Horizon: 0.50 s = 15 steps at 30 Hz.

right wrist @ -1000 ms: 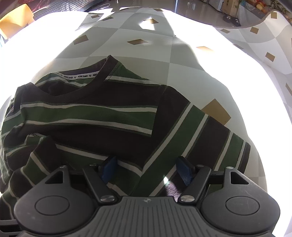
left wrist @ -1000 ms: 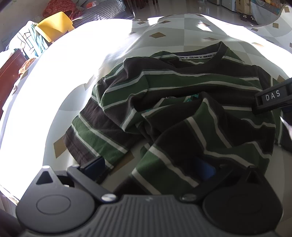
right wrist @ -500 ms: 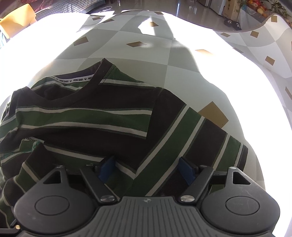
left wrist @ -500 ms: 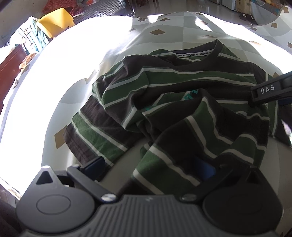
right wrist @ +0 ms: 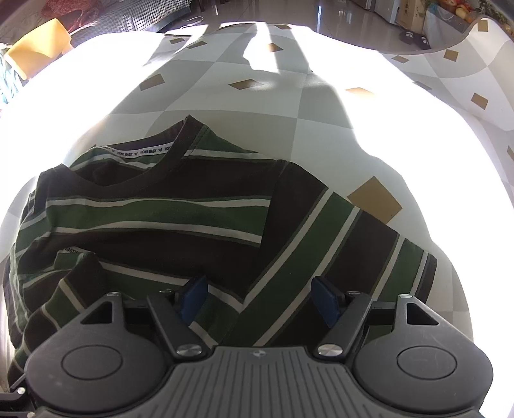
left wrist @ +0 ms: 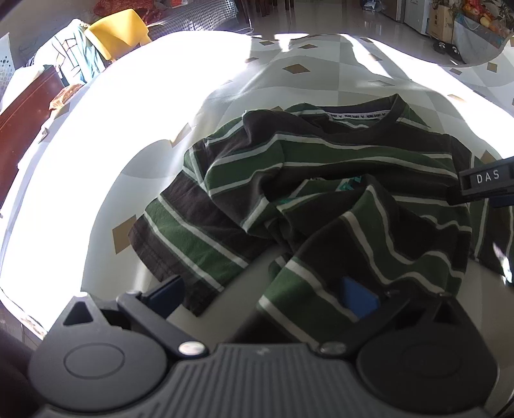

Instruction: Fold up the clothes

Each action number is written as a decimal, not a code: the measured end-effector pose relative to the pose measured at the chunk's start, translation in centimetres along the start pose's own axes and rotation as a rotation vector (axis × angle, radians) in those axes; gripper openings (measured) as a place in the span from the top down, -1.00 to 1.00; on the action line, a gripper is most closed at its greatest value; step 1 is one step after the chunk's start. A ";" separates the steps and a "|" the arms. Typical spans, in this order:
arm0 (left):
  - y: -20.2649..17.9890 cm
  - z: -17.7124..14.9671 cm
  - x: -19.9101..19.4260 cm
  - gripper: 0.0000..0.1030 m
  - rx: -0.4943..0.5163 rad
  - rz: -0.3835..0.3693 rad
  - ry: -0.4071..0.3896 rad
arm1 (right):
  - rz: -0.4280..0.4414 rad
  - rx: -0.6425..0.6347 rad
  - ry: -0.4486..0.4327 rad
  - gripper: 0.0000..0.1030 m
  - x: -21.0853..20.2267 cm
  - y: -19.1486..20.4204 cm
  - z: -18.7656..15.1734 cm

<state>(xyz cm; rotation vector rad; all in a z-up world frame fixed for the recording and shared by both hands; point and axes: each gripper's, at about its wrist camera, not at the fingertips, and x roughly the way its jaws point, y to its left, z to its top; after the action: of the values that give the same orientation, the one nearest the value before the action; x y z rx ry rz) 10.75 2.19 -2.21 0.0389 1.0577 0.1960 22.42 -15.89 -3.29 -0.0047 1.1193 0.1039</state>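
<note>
A T-shirt (left wrist: 321, 167) striped in dark brown, green and white lies crumpled on the checked tablecloth (left wrist: 321, 77), collar at the far side. Its lower part is bunched up over the body. My left gripper (left wrist: 261, 297) is open at the near hem, its right finger (left wrist: 356, 299) partly wrapped by a fold of fabric and its left finger (left wrist: 167, 294) beside the left sleeve. My right gripper (right wrist: 260, 300) is open just above the T-shirt (right wrist: 160, 225), near where the right sleeve joins the body. The right gripper's finger (left wrist: 485, 183) shows at the left view's right edge.
A yellow chair (left wrist: 119, 30), draped clothes (left wrist: 77, 58) and dark wooden furniture (left wrist: 22, 106) stand beyond the table's left edge. Strong sunlight washes out much of the tablecloth (right wrist: 321, 106). Boxes and shoes sit on the floor far behind.
Both views have shifted a little, so the T-shirt sits slightly lower in frame. The shirt's shape looks the same and both grippers stay open.
</note>
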 end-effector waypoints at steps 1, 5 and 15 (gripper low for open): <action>0.2 0.2 -0.1 -1.00 -0.008 -0.002 -0.006 | 0.018 -0.006 -0.003 -0.36 -0.2 0.2 -0.1; 0.7 1.0 -0.3 -1.00 -0.031 0.001 -0.024 | 0.053 -0.052 -0.001 -0.36 -0.3 1.1 -0.5; 1.3 3.4 1.2 -1.00 -0.074 0.034 -0.026 | 0.177 -0.142 -0.004 -0.35 -1.3 3.0 -1.4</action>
<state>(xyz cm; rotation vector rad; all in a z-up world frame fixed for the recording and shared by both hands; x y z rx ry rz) 14.05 3.89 -1.41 -0.0071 1.0241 0.2643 20.31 -13.06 -2.60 -0.0321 1.1050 0.3414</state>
